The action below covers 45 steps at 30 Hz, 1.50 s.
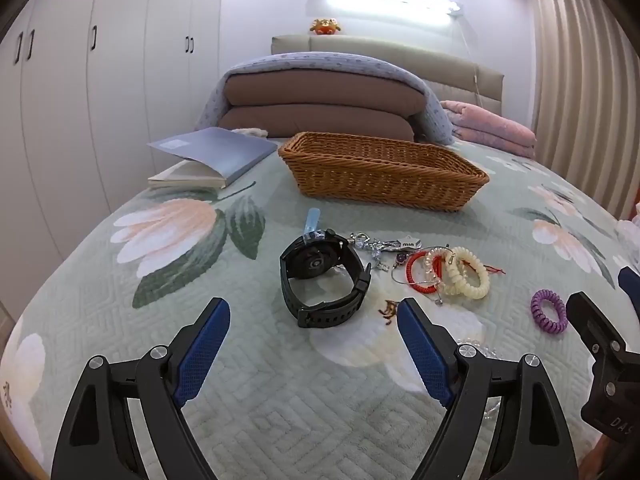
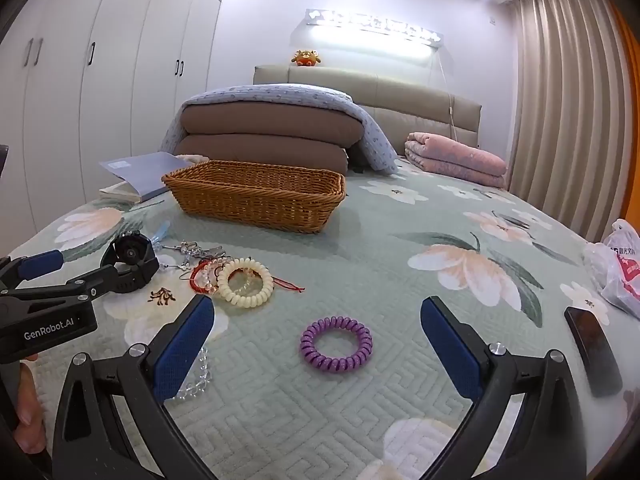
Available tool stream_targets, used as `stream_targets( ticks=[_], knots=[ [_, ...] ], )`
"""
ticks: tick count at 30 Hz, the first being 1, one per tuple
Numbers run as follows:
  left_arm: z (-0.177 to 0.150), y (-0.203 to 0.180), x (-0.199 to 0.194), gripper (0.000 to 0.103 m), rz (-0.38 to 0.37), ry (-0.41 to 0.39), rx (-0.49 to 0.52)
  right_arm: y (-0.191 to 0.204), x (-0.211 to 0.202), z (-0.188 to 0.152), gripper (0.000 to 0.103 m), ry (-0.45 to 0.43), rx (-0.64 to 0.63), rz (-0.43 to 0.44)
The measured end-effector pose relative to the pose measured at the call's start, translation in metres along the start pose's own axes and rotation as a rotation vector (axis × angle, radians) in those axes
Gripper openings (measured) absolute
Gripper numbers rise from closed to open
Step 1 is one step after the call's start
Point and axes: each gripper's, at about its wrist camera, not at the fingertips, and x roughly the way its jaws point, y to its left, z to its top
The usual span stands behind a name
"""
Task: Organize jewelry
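Note:
A black watch (image 1: 310,262) lies on the floral bedspread just ahead of my left gripper (image 1: 312,308). That gripper is open, and the near strap lies level with its blue fingertips without touching them. Right of the watch lie keychain charms (image 1: 380,246), a red coil band (image 1: 412,280) and a cream coil band (image 1: 482,284). A purple coil band (image 2: 307,346) lies between the wide-open fingers of my right gripper (image 2: 316,306), touching neither pad. A wicker basket (image 2: 256,196) stands further back with nothing showing inside. The left gripper (image 2: 86,262) appears at the left, by the watch (image 2: 130,260).
A clear bead bracelet (image 2: 196,380) lies under the right gripper's left finger. A dark flat clip (image 2: 592,348) and a plastic bag (image 2: 616,268) lie at the right edge. An open book (image 1: 208,160) lies left of the basket (image 1: 380,172), with folded quilts and a headboard behind.

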Motion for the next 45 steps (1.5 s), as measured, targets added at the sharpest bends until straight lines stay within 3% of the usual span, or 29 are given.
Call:
stream_targets(
  ticks=[21,23,29,31,34,36,38,39,42,45],
  knots=[
    [0.000,0.000,0.000,0.087,-0.002,0.005,0.000,0.000,0.001,-0.001,0.103,0.005,0.021,0.018],
    [0.001,0.006,0.000,0.087,-0.027,0.012,-0.021,-0.003,0.000,-0.002,0.103,0.014,0.051,0.030],
    [0.006,0.054,0.012,0.086,-0.104,0.098,-0.213,-0.044,0.013,0.001,0.102,0.106,0.213,0.090],
    [0.010,0.061,0.013,0.086,-0.104,0.099,-0.222,-0.060,0.016,0.003,0.092,0.120,0.220,0.074],
    [0.016,0.061,0.013,0.085,-0.087,0.103,-0.204,-0.082,0.017,0.006,0.090,0.107,0.207,-0.005],
    [0.021,0.062,0.016,0.081,-0.110,0.116,-0.211,-0.101,0.020,0.008,0.088,0.125,0.262,0.032],
    [0.027,0.064,0.023,0.065,-0.142,0.147,-0.230,-0.113,0.024,0.007,0.082,0.142,0.314,0.081],
    [0.029,0.064,0.028,0.063,-0.158,0.166,-0.238,-0.116,0.027,0.007,0.077,0.161,0.323,0.097],
    [0.028,0.066,0.036,0.062,-0.188,0.190,-0.260,-0.108,0.042,0.009,0.073,0.239,0.290,0.128],
    [0.028,0.063,0.040,0.062,-0.189,0.200,-0.256,-0.086,0.058,0.006,0.057,0.351,0.199,0.113]
  ],
)
